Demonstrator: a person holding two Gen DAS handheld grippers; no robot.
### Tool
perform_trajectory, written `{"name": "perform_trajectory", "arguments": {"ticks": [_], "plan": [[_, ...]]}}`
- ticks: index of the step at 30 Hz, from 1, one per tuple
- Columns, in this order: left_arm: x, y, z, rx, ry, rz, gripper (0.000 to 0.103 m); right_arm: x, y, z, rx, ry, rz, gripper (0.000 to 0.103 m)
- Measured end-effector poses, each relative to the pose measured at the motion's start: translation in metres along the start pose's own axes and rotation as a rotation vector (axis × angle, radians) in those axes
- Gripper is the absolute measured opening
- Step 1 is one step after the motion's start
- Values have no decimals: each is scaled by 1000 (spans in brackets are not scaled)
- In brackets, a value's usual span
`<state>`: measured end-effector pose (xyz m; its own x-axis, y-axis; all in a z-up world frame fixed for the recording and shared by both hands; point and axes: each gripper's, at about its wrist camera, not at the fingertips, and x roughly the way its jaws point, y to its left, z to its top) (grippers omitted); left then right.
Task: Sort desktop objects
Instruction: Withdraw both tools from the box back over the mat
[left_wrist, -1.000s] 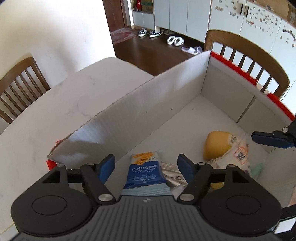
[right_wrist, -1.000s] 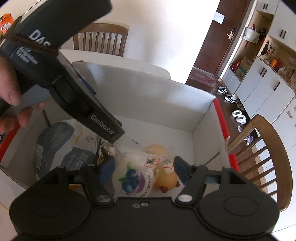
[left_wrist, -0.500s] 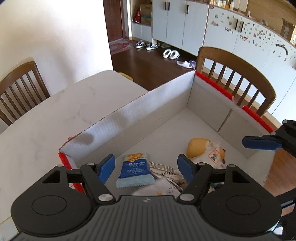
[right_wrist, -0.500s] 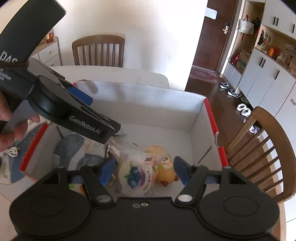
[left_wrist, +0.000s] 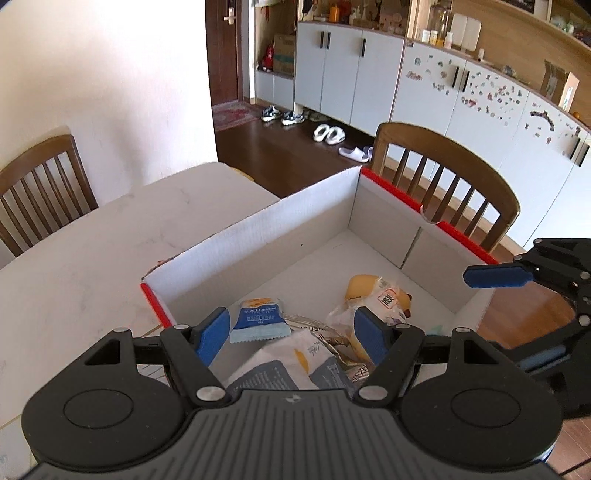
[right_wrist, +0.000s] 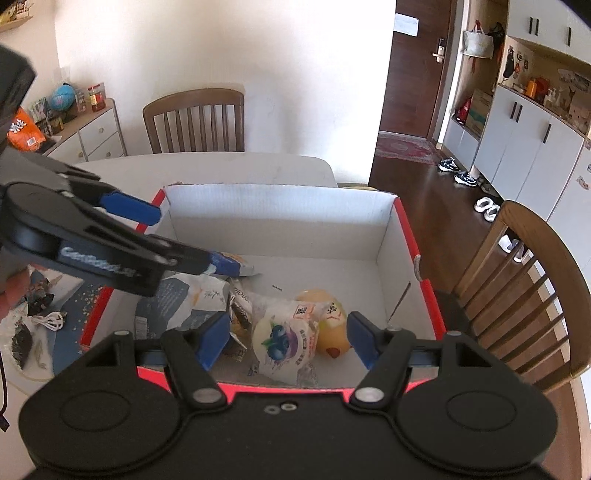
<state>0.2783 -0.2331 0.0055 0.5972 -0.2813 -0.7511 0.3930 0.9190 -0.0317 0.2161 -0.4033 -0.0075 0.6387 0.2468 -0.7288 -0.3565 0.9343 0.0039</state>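
Sunlit dining table (left_wrist: 92, 258) carries a box (right_wrist: 277, 206) where light, crinkly, slippery snack packets (right_wrist: 284, 332) lie heaped, best pinched at a sealed edge, while left gripper (left_wrist: 291, 332) and right gripper (right_wrist: 284, 338) hover spread, empty.

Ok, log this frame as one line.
left gripper: open, empty | right gripper: open, empty | cardboard box: blue snack packet, blueberry pouch, yellow duck toy inside

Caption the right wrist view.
Open right gripper above a red-edged cardboard box holding snack packets and a yellow duck toy.
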Motion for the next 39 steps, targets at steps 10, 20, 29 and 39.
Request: {"name": "perform_trajectory", "arguments": {"ticks": [10,20,29,39], "plan": [[-42,0,-22,14,-69,-28,74,-13,11,-7,49,-15,-3,70],[-79,11,-52,-16,-112,-66,74,-29,35,-11,68,-43,-28,70],[-109,34,-81,-16,-143,-79,74,-37,70,-16,70,-60,-43,70],[-138,66,-113,-52,-147,-84,74,-36,115,-21,64,-43,-37,70]]}}
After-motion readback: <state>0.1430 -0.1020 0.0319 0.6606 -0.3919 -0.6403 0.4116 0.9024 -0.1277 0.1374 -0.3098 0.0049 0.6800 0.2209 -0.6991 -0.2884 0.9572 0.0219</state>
